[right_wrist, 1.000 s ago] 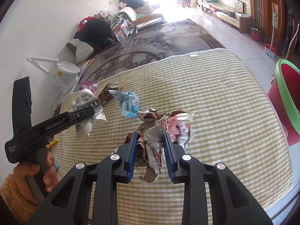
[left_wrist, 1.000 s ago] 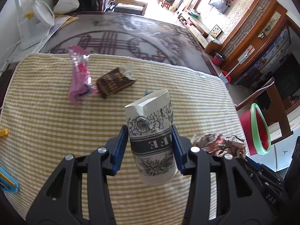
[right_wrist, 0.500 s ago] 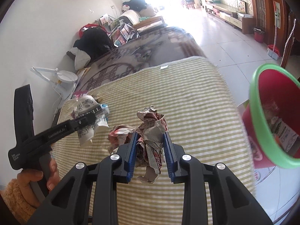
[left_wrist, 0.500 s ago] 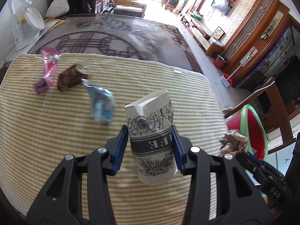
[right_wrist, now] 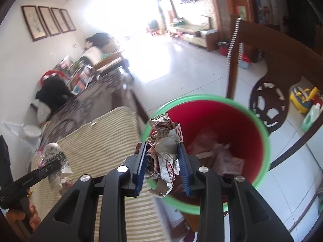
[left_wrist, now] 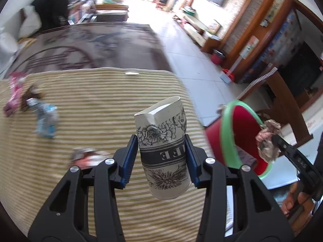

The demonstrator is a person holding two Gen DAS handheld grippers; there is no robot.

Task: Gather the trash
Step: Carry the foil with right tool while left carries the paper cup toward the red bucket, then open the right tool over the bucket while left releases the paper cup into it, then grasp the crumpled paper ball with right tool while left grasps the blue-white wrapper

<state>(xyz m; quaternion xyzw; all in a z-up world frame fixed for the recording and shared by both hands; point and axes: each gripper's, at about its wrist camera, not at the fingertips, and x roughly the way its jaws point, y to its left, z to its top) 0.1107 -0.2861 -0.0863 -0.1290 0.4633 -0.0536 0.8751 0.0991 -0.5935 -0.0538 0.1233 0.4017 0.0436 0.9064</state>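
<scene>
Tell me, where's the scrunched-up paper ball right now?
In the right wrist view the crumpled paper sits between the right gripper's opening jaws, over the near rim of the red bin, just past the striped table's edge.

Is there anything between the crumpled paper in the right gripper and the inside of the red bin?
Nothing visible does. The crumpled paper sits between the right gripper jaws, which are opening, above the red bin with its green rim. The mouth is uncovered; only earlier trash lies at the bottom.
</scene>
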